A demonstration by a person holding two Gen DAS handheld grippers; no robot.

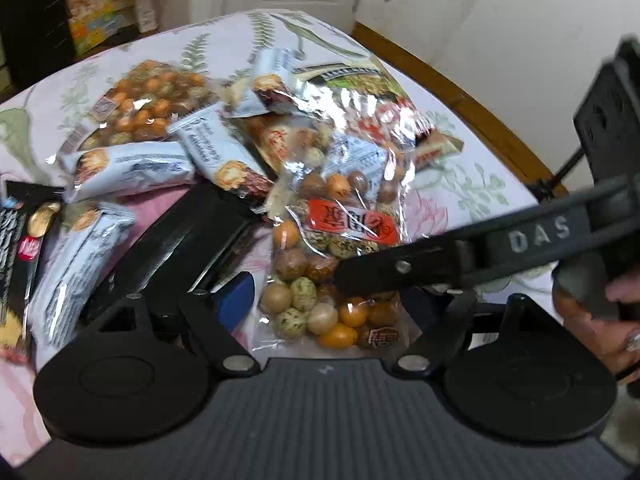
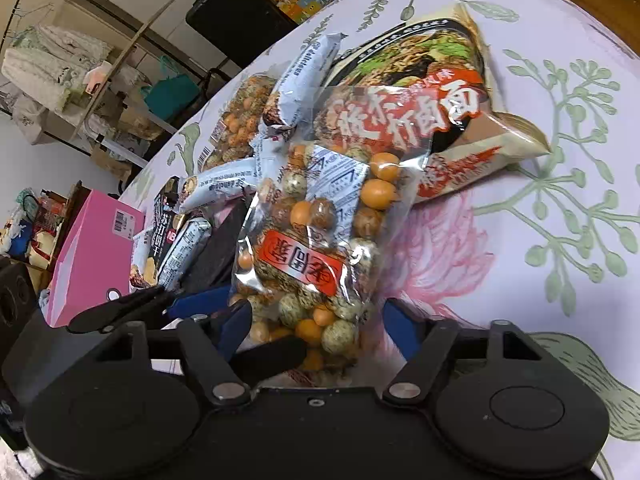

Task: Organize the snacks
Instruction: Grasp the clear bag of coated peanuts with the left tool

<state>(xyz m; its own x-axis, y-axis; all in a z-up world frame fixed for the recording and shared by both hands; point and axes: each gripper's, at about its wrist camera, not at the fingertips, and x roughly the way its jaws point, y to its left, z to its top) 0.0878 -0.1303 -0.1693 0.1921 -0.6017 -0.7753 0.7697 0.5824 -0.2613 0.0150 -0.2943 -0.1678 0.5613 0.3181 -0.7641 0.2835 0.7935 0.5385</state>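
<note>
A clear bag of coated nuts with a red label point(image 1: 338, 256) point(image 2: 308, 256) lies nearest both grippers on the floral cloth. My left gripper point(image 1: 332, 304) is open with its blue pads on either side of the bag's near end. My right gripper point(image 2: 320, 328) is open around the same bag's near end; its arm point(image 1: 500, 248) crosses the left wrist view from the right. Behind lie several pale blue cracker packs point(image 1: 132, 168) point(image 2: 224, 184), a second nut bag point(image 1: 148, 104) point(image 2: 238, 128), a noodle packet point(image 2: 432, 104) point(image 1: 360, 92) and a black snack pack point(image 1: 16, 248) point(image 2: 164, 220).
A pink box point(image 2: 88, 256) stands at the table's left edge. A black flat object point(image 1: 188, 240) lies under the snacks. The wooden table rim point(image 1: 472, 112) and a white wall are at the right. A dark suitcase point(image 2: 236, 16) and shelves stand beyond.
</note>
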